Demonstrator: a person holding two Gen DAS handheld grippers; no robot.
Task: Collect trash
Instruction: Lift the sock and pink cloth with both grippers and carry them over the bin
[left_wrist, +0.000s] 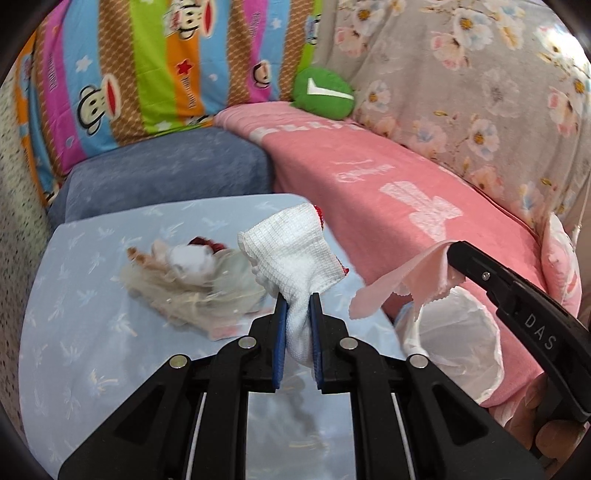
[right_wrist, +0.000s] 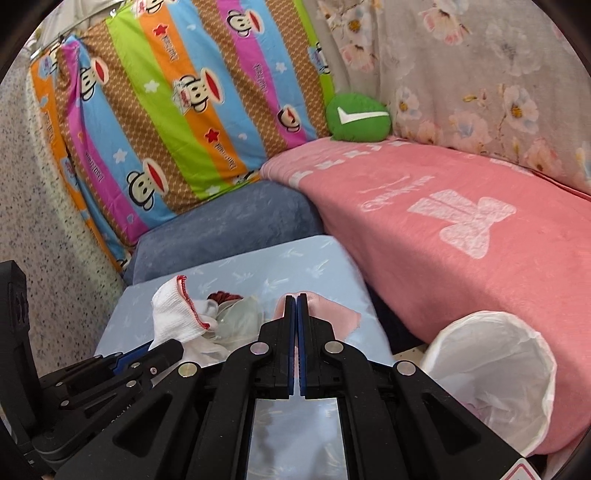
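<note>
Low at centre of your left wrist view, your left gripper (left_wrist: 299, 299) pinches a white waffle-knit rag (left_wrist: 291, 251). Your right gripper (right_wrist: 297, 297), pressed together, grips thin pink cloth (right_wrist: 332, 314). Lower right gapes a round white-lined bin (right_wrist: 491, 373); fluffy trash (left_wrist: 184, 277) lies centre-left.

The white bin (right_wrist: 495, 373) is open on top, so a hand can go in. It sits tight against the pink blanket (right_wrist: 443, 229). On the blue table (left_wrist: 74, 314) a fluffy pile (left_wrist: 192, 273) (some of it blurry) blocks the middle; the near left part is free.
</note>
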